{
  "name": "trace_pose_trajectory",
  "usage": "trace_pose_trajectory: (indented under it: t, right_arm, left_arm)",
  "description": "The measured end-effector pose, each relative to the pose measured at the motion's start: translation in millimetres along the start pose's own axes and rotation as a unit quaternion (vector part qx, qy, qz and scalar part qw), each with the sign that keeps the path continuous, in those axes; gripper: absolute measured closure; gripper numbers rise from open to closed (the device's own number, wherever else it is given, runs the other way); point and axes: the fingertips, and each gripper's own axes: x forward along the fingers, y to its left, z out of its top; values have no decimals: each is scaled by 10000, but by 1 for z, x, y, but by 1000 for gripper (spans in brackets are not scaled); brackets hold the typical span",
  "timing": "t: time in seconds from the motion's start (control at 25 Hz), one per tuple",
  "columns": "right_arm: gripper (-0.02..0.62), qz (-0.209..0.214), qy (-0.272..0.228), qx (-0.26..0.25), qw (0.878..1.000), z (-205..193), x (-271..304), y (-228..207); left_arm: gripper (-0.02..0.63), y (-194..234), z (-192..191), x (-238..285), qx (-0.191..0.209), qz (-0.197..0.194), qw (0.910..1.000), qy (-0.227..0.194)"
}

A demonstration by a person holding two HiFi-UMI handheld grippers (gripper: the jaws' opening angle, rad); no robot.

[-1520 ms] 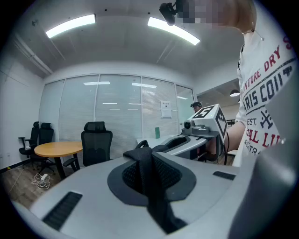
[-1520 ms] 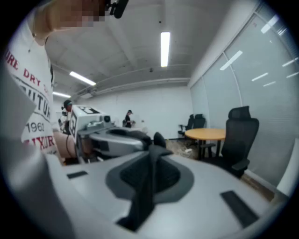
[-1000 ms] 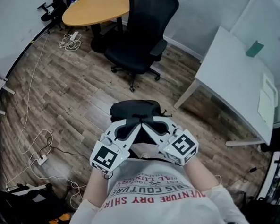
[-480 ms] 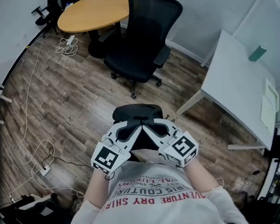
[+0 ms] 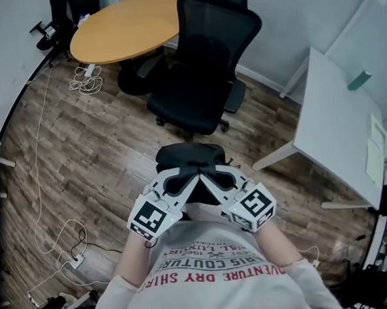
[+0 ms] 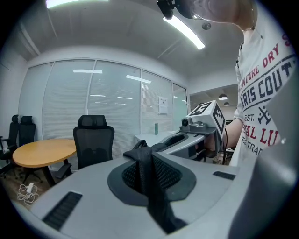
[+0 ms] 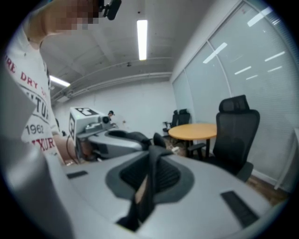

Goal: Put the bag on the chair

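Left gripper (image 5: 183,179) and right gripper (image 5: 212,177) each clamp a strap (image 6: 152,186); only head view shows the bag (image 5: 187,153) itself. Shirt (image 5: 214,273) reads "DRY".

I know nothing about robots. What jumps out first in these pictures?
The left claw and right claw meet before the person's chest, each clamped on a strap of the black bag hanging below them. Just ahead stands a black office chair, with a round wooden table behind it.
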Motion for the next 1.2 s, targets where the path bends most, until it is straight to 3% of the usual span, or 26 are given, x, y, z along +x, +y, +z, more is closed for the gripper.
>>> trace_pose_trajectory:
  t: [0.4, 0.84, 1.08, 1.2]
  right_arm:
    - [542, -241, -174, 210, 9993, 45, 95, -61]
    - [541, 227, 60, 329, 9992, 62, 157, -160]
    - [541, 535, 171, -23, 9984, 72, 164, -223]
    - [541, 479, 212, -61, 9986, 74, 171, -253]
  left_arm:
    - [557, 122, 11, 17, 147, 8, 9999, 22]
    - [557, 224, 7, 88, -291, 505, 9981, 179]
    - [557, 257, 15, 142, -279, 472, 9982, 229]
    - [557, 274, 13, 166, -309, 391, 9984, 270]
